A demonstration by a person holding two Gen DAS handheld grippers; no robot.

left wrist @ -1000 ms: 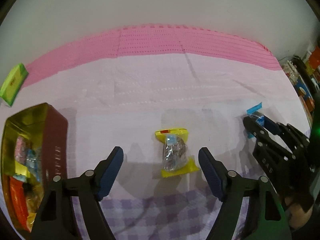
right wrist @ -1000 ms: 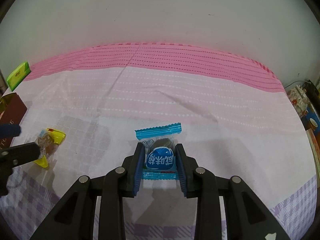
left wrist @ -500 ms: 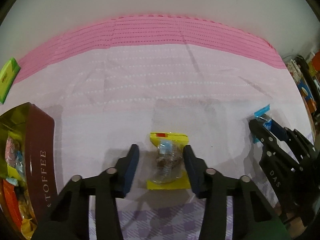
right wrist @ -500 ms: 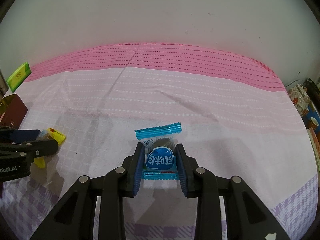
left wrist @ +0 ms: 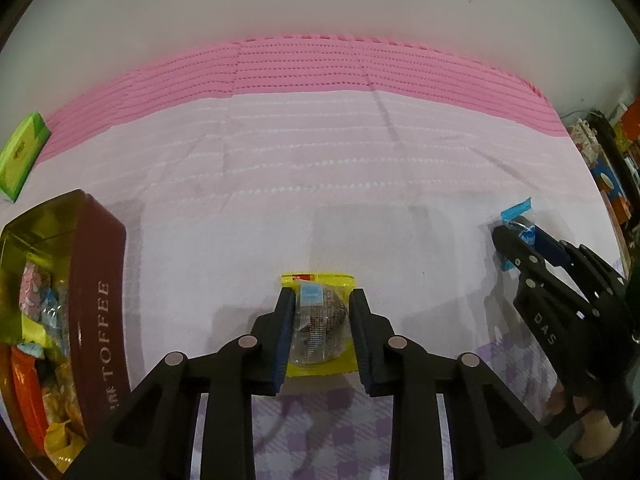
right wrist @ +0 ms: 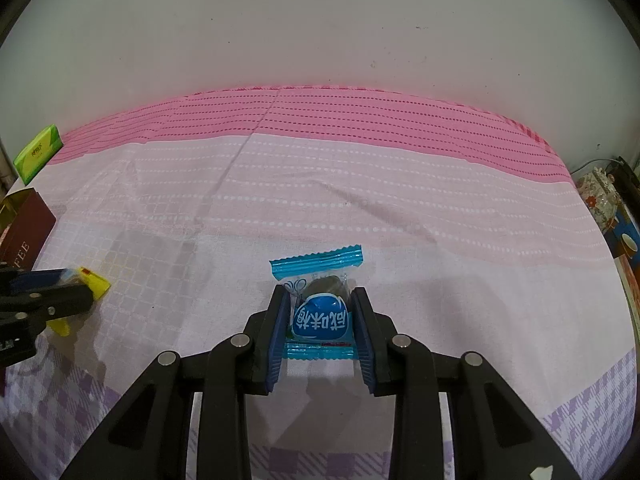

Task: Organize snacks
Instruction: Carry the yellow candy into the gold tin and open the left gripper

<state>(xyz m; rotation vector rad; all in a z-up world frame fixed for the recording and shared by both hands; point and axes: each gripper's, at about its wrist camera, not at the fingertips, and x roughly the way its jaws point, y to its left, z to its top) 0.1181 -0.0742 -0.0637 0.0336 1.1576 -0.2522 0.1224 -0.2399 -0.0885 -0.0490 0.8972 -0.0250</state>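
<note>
My left gripper (left wrist: 319, 300) is shut on a yellow snack packet (left wrist: 318, 320) with a round brown sweet inside, low over the pink tablecloth. My right gripper (right wrist: 320, 296) is shut on a blue snack packet (right wrist: 320, 316) with white Chinese letters, also just above the cloth. In the left wrist view the right gripper (left wrist: 516, 236) shows at the right with the blue packet (left wrist: 518, 216). In the right wrist view the left gripper (right wrist: 76, 284) shows at the left edge with the yellow packet (right wrist: 94, 282). An open brown toffee tin (left wrist: 100, 300) holding several wrapped snacks stands at the left.
A green box (left wrist: 22, 154) lies at the far left near the wall; it also shows in the right wrist view (right wrist: 38, 154). The toffee tin's corner (right wrist: 26, 228) shows at the left of the right wrist view. Cluttered shelves (left wrist: 616, 168) stand beyond the table's right edge.
My left gripper moved forward around the yellow packet and closed on it. My right gripper stayed shut on the blue packet without moving.
</note>
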